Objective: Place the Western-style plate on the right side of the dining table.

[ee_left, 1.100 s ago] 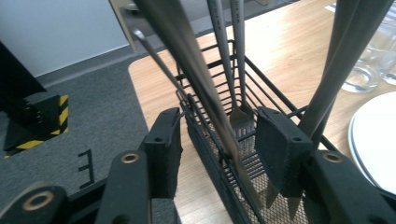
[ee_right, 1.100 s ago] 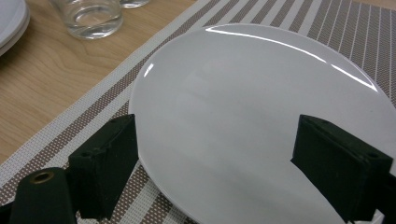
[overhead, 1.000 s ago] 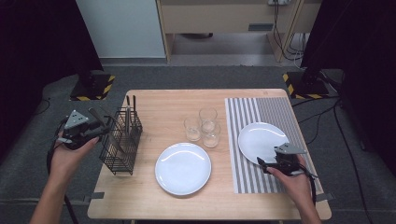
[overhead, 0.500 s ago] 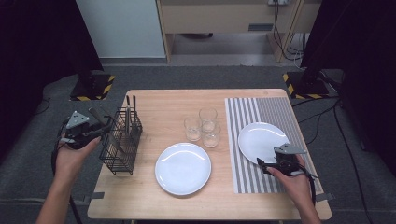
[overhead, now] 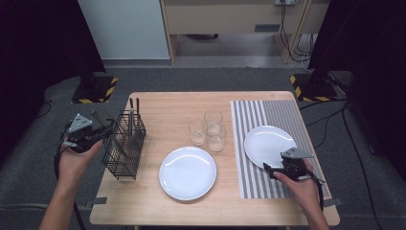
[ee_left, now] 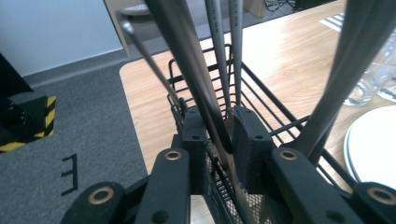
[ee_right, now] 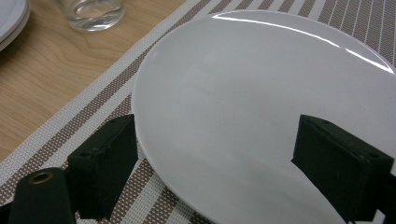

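1. My right gripper point(overhead: 274, 168) sits near the table's point(overhead: 158, 206) front right corner, jaws spread wide, one pad over the striped placemat point(ee_right: 70, 121) and the other over the near rim of the white plate point(ee_right: 243, 107), not squeezing anything.
2. My left gripper point(ee_left: 219, 135) is at the table's left edge. Its jaws have just been closing, and a dark utensil handle point(ee_left: 191, 70) stands between the pads, looks pinched.
3. That handle sticks up out of the black wire cutlery basket point(overhead: 125, 143).
4. No readable writing on any of it.
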### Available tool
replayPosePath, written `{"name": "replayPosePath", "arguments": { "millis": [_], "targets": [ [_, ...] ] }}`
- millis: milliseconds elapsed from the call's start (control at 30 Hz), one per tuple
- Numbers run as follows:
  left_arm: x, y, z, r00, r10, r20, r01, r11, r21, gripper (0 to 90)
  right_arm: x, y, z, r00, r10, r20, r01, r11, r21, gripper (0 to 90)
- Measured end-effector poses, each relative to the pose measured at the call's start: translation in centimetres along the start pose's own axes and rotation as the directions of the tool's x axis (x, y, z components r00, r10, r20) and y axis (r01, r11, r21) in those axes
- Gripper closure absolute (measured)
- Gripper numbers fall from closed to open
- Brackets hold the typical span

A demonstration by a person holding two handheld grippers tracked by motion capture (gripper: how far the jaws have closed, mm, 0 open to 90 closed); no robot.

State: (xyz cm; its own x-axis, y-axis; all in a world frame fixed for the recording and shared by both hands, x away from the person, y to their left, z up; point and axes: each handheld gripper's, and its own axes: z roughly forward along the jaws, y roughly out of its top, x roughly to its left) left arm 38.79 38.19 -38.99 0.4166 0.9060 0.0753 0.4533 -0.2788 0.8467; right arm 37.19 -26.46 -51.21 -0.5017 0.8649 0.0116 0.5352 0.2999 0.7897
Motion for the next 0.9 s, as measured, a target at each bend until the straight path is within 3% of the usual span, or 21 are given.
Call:
{"name": "replayPosePath", "arguments": {
  "millis": [467, 900],
  "targets": [
    [-1.2, -0.5, -0.9, 0.9986, 0.036, 0.038, -0.035, 0.9991, -0.025, 78.1, -0.2, -0.1, 0.0, 1.0000, 0.004, 0.005, -0.004, 1.000, 0.003, 13.5],
    [-1.7, -1.0, -0.8, 0.9967, 0.057, 0.058, -0.057, 0.9983, -0.017, 78.7, -0.2, -0.2, 0.1, 1.0000, 0.002, 0.002, -0.002, 1.000, 0.014, 13.4]
  ]
}}
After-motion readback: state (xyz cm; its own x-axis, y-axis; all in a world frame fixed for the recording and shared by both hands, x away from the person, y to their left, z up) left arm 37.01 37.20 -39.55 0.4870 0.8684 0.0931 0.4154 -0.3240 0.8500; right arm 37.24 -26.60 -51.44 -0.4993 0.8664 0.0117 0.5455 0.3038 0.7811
